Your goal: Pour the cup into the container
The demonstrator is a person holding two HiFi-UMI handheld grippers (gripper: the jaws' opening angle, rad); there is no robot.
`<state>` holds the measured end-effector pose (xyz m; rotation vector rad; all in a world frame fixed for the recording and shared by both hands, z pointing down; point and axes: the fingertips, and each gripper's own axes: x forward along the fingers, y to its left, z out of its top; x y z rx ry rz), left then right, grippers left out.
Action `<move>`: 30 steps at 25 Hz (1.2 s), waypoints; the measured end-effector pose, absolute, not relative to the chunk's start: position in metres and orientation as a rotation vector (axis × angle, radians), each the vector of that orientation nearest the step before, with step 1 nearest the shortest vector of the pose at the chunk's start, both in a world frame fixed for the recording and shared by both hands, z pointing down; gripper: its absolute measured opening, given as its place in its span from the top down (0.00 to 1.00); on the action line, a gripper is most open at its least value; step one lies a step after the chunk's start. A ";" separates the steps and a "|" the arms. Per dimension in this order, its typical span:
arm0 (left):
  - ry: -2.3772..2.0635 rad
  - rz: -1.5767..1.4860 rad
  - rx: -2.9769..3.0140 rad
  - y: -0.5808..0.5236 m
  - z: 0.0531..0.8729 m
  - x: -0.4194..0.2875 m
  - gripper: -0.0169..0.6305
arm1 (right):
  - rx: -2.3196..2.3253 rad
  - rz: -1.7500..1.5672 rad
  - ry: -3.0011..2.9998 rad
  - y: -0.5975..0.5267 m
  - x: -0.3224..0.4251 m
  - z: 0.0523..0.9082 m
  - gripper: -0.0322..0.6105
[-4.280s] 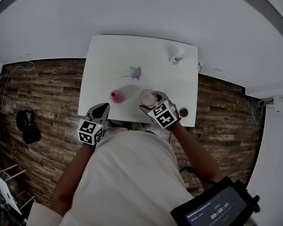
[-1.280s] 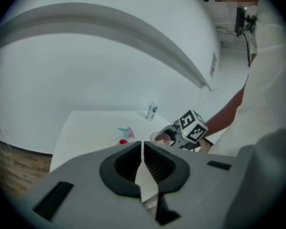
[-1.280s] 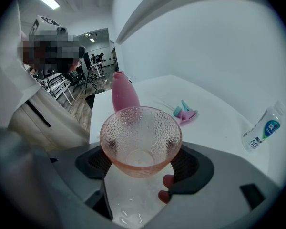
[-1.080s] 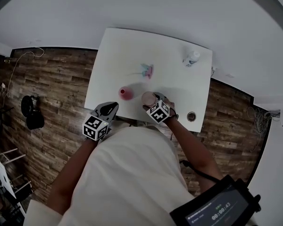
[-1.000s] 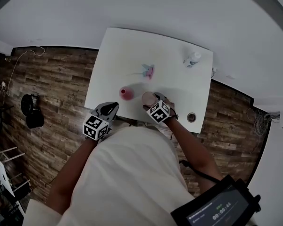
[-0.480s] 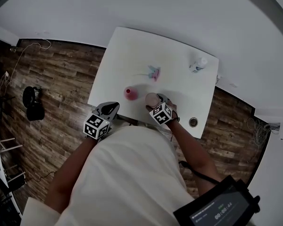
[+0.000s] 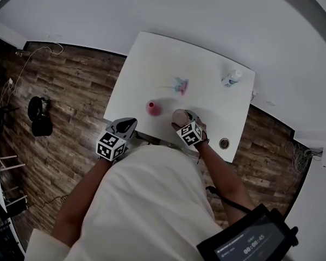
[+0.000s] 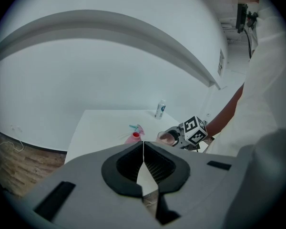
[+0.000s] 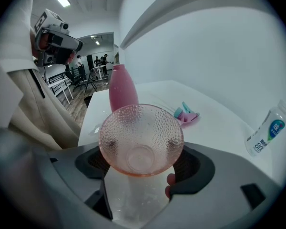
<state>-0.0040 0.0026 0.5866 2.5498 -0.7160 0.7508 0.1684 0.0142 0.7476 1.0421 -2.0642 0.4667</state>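
The right gripper (image 7: pixel 185 122) is clamped on the cup (image 9: pixel 140 140), a pink dimpled glass one. Its 2 jaws press on the cup's sides, and the open mouth faces the gripper's camera. In the head view the cup sits over the counter (image 7: pixel 152 58) close to its near edge, right of the middle. Whether its base touches the surface cannot be told.

The container (image 7: pixel 154 107), a tall pink vessel with a narrow top, stands upright just beside the cup on the cup's left, also close to the near edge.

The left gripper (image 8: pixel 143 144) has its 2 jaws pressed together with nothing between them. It hovers at the near edge of the counter, left of the container and apart from it.

A small teal and pink object (image 7: pixel 180 85) lies toward the middle of the counter, beyond the container and cup. A clear plastic bottle (image 7: pixel 232 78) with a white cap stands near the far right corner. A small round fitting (image 7: pixel 224 143) sits at the near right corner.
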 end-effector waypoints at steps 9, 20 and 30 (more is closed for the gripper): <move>-0.687 0.738 2.556 0.011 0.583 -0.005 0.96 | 1.141 0.404 -2.109 0.015 0.166 0.721 0.25; -0.690 0.724 2.570 0.013 0.587 0.008 0.96 | 1.419 0.182 -2.160 0.004 0.169 0.611 0.25; -0.833 0.439 2.606 -0.007 0.520 0.000 0.96 | 1.582 0.096 -2.289 0.023 0.186 0.486 0.52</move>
